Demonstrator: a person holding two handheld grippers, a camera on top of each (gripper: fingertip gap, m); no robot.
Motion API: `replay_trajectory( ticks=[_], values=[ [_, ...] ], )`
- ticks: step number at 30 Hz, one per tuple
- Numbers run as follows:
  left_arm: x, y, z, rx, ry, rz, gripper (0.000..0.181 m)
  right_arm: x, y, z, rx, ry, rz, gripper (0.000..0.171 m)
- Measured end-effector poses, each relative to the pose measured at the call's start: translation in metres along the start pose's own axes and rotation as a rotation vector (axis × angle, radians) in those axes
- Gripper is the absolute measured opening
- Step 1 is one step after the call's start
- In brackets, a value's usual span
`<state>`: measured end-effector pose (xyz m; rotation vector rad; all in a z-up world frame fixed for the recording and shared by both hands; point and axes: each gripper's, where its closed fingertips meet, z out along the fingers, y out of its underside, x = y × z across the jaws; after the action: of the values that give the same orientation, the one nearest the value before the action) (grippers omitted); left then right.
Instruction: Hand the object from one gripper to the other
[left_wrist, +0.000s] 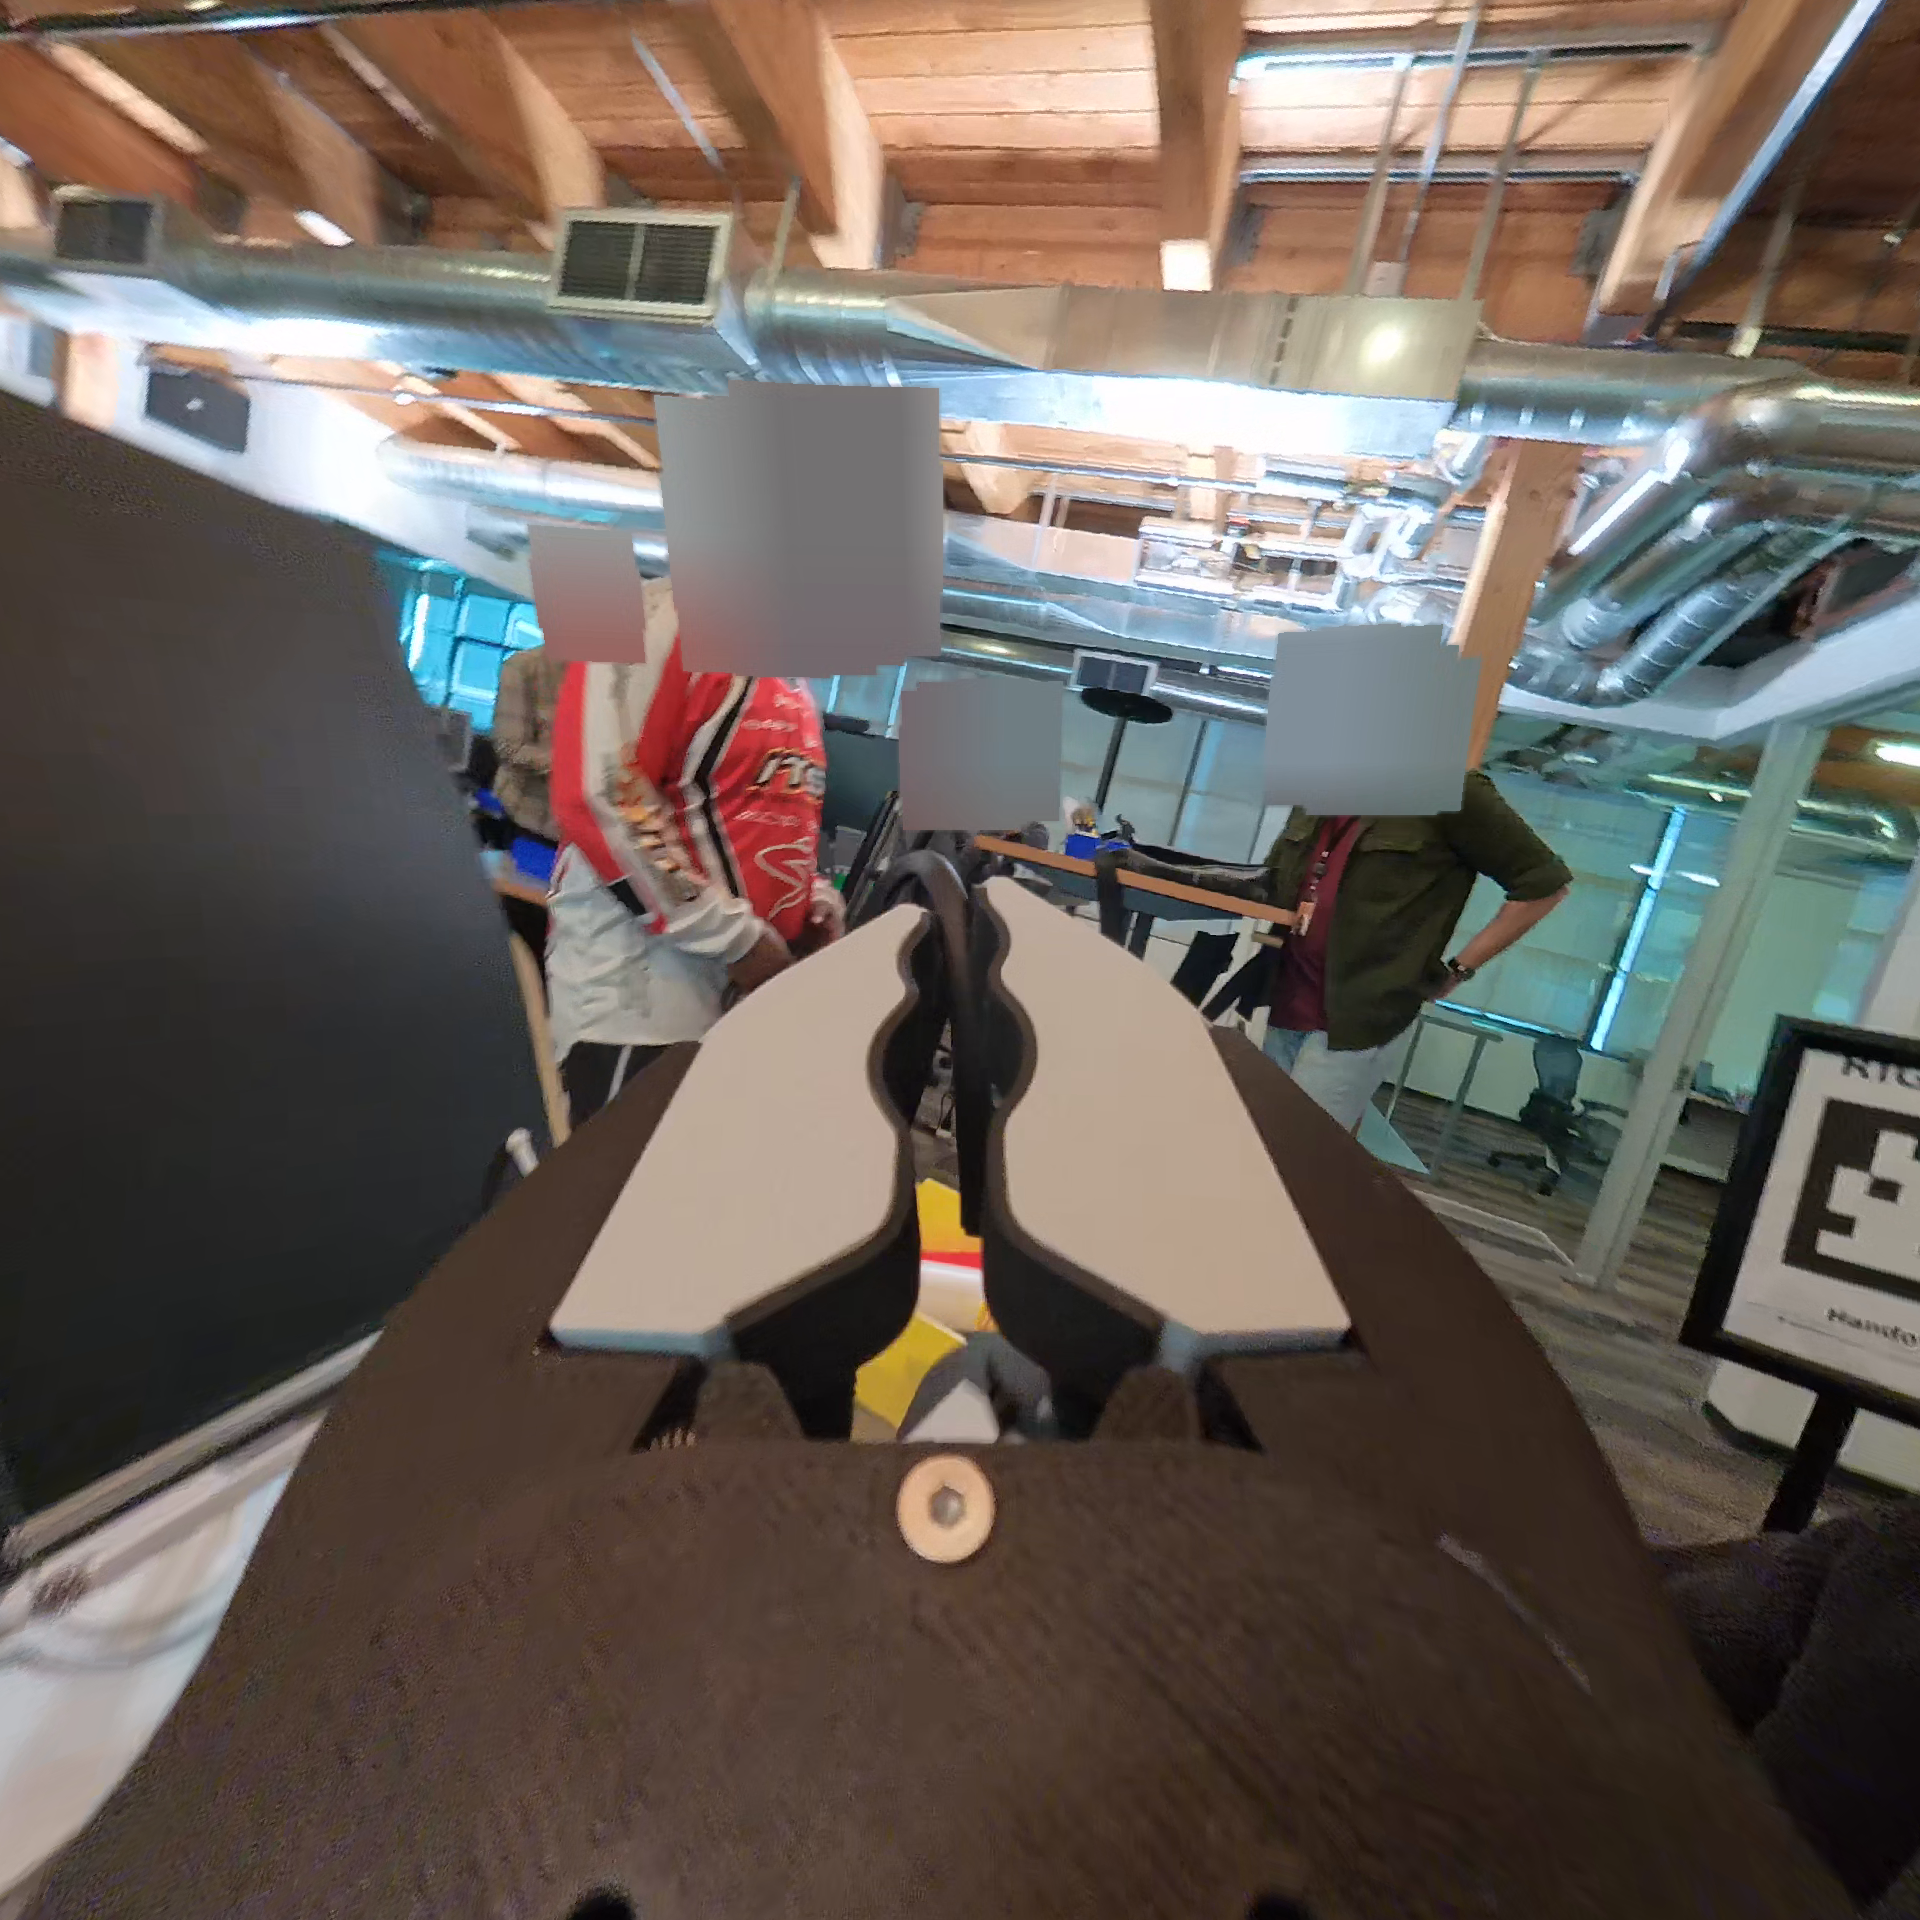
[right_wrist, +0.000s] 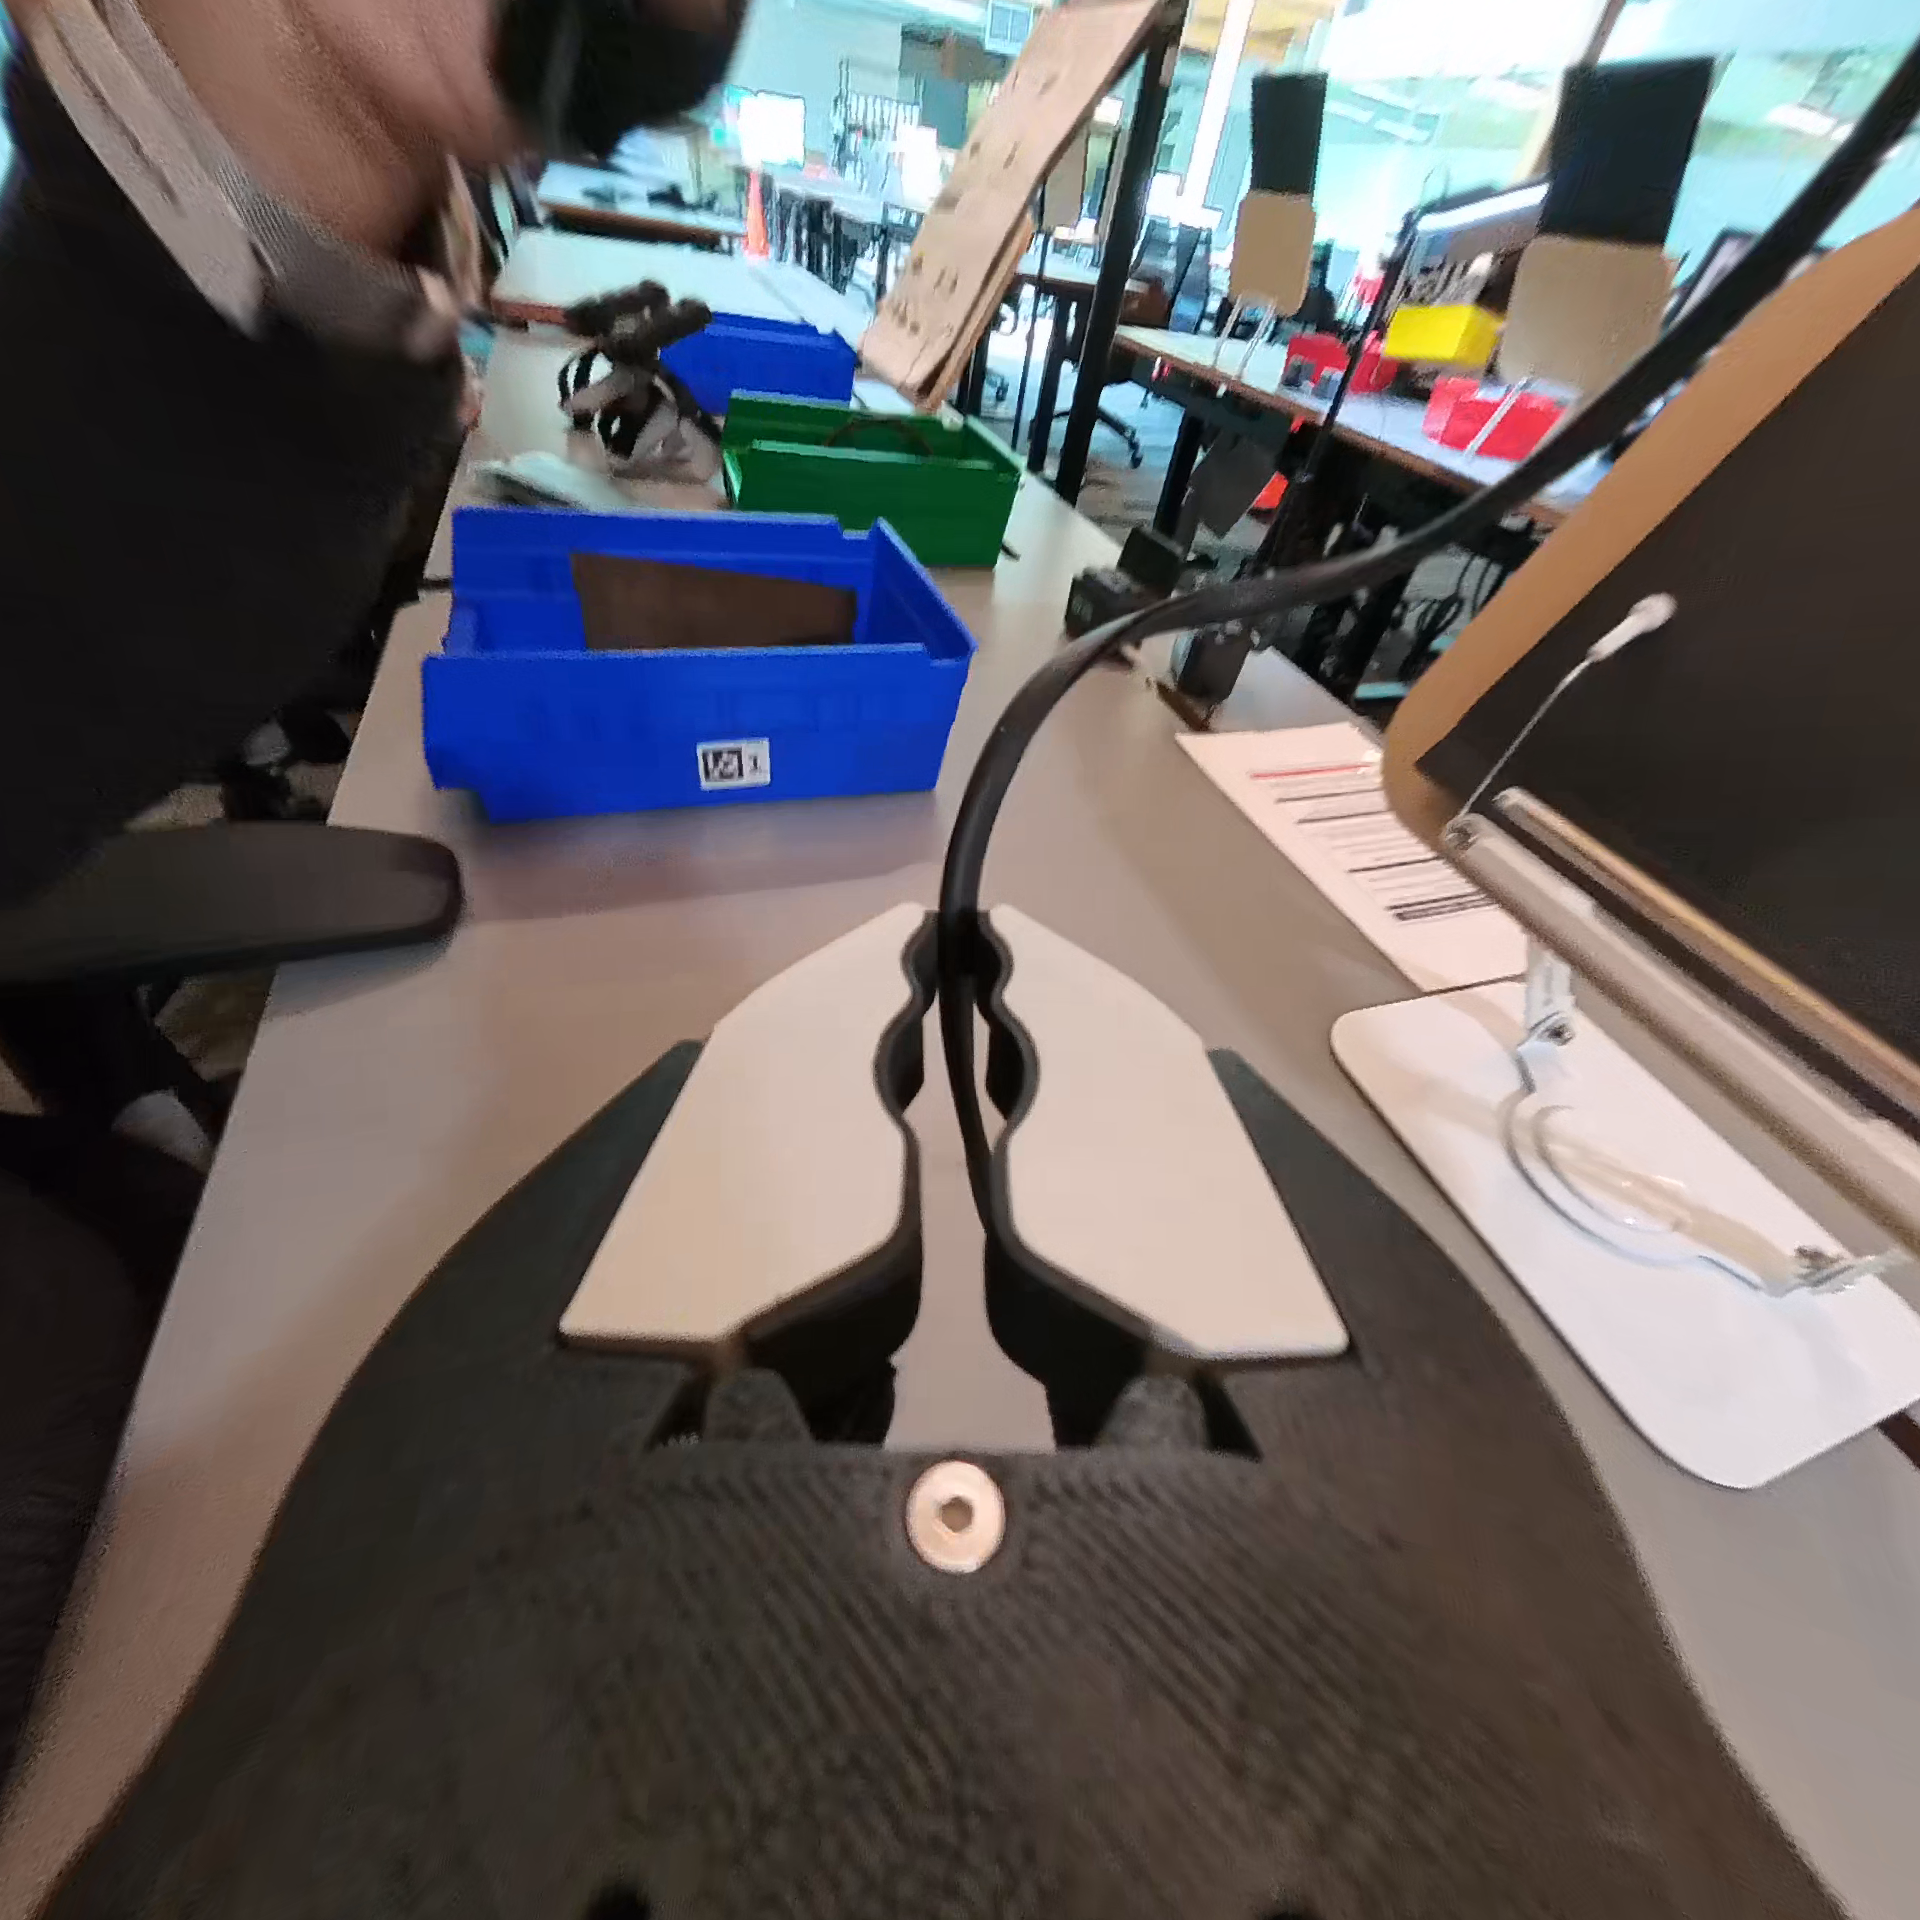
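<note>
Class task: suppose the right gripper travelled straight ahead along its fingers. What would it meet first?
Probably the grey tabletop, short of the blue plastic bin; the right gripper angles down, already pinching a black cable. Depth is uncertain.

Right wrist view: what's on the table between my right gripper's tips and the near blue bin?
Nothing: the right wrist view shows bare grey table between the right gripper and the blue bin. Only the black cable that it is clamped on arcs up to the right.

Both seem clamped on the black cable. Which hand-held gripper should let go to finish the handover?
Hard to call. The left hand-held gripper and right hand-held gripper each pinch the black cable at the fingertips. Which took it first isn't visible; that one should release.
</note>
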<state>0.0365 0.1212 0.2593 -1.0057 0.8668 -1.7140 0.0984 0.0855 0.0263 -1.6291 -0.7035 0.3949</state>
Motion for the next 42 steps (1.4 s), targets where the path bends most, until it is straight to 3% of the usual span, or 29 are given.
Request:
replay_trajectory(
  ticks=[5, 6, 9, 12, 18, 28, 34, 37, 42],
  values=[
    [-0.059, 0.047, -0.038, -0.060, -0.154, -0.138, 0.007, 0.005, -0.043, -0.030, 0.108, 0.034, -0.016, 0.006],
    [-0.071, 0.060, -0.044, -0.084, -0.185, -0.165, 0.017, 0.005, -0.052, -0.035, 0.126, 0.044, -0.025, 0.006],
    [-0.099, 0.099, -0.059, -0.184, -0.293, -0.193, 0.079, 0.005, -0.072, -0.050, 0.163, 0.074, -0.048, 0.006],
    [-0.115, 0.124, -0.069, -0.269, -0.387, -0.119, 0.102, 0.005, -0.084, -0.059, 0.178, 0.097, -0.050, 0.005],
    [-0.066, 0.138, -0.039, -0.329, -0.223, 0.056, 0.100, 0.010, -0.100, -0.073, 0.236, 0.102, 0.069, 0.005],
    [0.030, 0.217, 0.004, -0.526, 0.061, 0.168, 0.100, 0.011, -0.121, -0.100, 0.361, 0.013, 0.245, 0.004],
    [0.042, 0.241, 0.018, -0.504, -0.001, 0.143, 0.092, 0.013, -0.125, -0.099, 0.373, 0.074, 0.279, 0.004],
    [0.033, 0.261, 0.019, -0.575, -0.103, 0.273, 0.108, 0.007, -0.128, -0.094, 0.398, 0.054, 0.317, 0.004],
    [0.014, 0.264, 0.018, -0.574, -0.287, 0.521, 0.128, -0.001, -0.130, -0.086, 0.405, 0.044, 0.334, 0.004]
  ],
)
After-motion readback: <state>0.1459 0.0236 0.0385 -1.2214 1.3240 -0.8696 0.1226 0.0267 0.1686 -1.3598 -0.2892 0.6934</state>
